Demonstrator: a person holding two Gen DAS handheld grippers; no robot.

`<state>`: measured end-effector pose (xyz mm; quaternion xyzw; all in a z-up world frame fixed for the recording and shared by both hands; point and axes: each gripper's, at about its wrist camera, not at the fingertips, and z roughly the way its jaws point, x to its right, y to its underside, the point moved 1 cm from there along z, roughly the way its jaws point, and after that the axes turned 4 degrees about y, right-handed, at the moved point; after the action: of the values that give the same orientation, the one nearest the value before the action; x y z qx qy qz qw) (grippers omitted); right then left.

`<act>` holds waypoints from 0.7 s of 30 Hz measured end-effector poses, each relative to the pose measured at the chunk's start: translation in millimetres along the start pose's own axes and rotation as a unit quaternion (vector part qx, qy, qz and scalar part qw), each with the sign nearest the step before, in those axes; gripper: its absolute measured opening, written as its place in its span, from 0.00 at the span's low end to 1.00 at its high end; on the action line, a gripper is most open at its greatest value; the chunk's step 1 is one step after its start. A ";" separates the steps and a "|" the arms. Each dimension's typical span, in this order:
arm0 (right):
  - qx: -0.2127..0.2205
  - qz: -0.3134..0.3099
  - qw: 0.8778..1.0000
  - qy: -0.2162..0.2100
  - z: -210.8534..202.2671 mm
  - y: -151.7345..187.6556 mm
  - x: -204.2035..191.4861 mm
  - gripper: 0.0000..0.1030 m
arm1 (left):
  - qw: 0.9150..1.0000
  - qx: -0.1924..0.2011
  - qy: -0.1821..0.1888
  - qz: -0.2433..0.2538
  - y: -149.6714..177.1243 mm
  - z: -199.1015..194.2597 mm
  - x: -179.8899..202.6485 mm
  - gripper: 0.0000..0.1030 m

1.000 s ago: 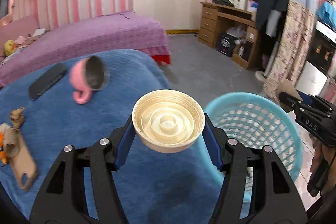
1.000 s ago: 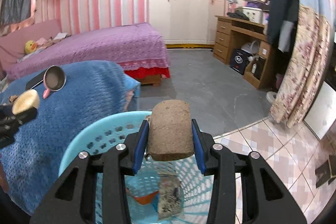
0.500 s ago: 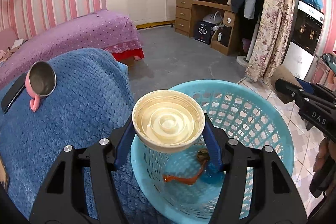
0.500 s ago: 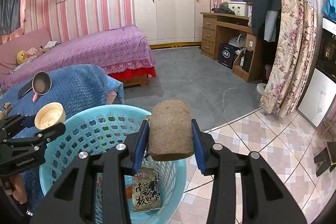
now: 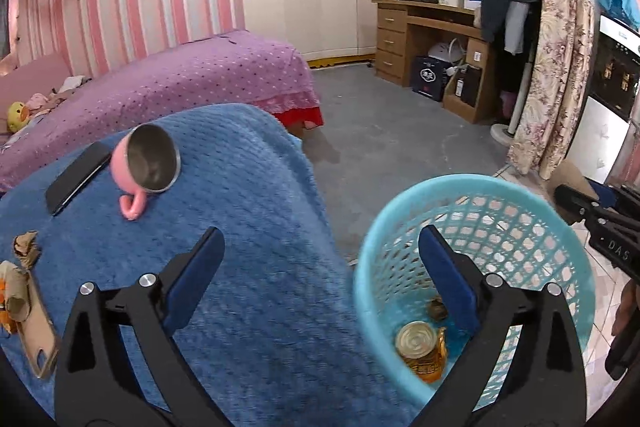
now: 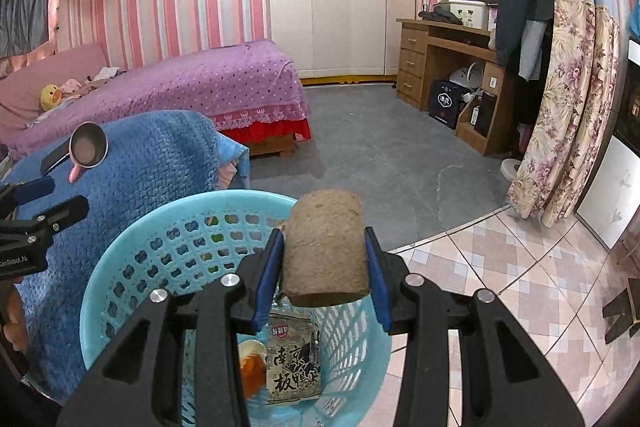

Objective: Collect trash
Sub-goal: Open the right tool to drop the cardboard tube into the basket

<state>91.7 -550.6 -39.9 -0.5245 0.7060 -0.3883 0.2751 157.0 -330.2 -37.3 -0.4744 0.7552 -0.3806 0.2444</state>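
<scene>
My left gripper (image 5: pixel 320 237) is over the blue blanket's edge beside the turquoise basket (image 5: pixel 472 187). Its jaws are opening wide with nothing between them. A cream-topped cup with an orange label (image 5: pixel 418 345) lies in the basket's bottom. My right gripper (image 6: pixel 323 237) is shut on a brown cardboard roll (image 6: pixel 326 251) and holds it above the basket's rim (image 6: pixel 120 267). Below the roll, a dark snack packet (image 6: pixel 294 363) and the orange cup (image 6: pixel 252 359) lie inside. The left gripper (image 6: pixel 62 195) shows at the left edge of the right wrist view.
On the blue blanket (image 5: pixel 240 227) lie a tipped pink mug (image 5: pixel 146 167), a black phone (image 5: pixel 76 177) and brown cardboard scraps (image 5: pixel 24 307). A purple bed (image 6: pixel 180 87) stands behind, with a wooden desk (image 6: pixel 440 55) and a floral curtain (image 6: pixel 560 107) to the right.
The left jaws have spread and the cream cup has dropped from them into the basket. The left view has swung back left toward the blanket. The right gripper keeps hold of the roll.
</scene>
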 end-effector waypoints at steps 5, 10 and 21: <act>0.003 0.004 1.000 -0.001 -1.0 -2.0 -3.5 0.41 | 1.000 0.009 -0.016 -0.010 0.2 -9.2 -17.8 0.93; 0.004 0.008 1.000 0.003 -1.3 -3.6 -8.9 0.47 | 0.999 0.017 -0.025 -0.022 1.1 -21.1 -33.2 0.94; 0.025 0.033 0.999 0.026 -13.8 -10.4 -20.1 0.95 | 0.998 0.031 -0.047 -0.037 4.4 -61.3 -74.2 0.95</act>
<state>92.2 -529.4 -24.0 -0.4841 0.7196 -0.4100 0.2823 141.8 -241.0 -4.0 -0.5114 0.7130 -0.3894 0.2802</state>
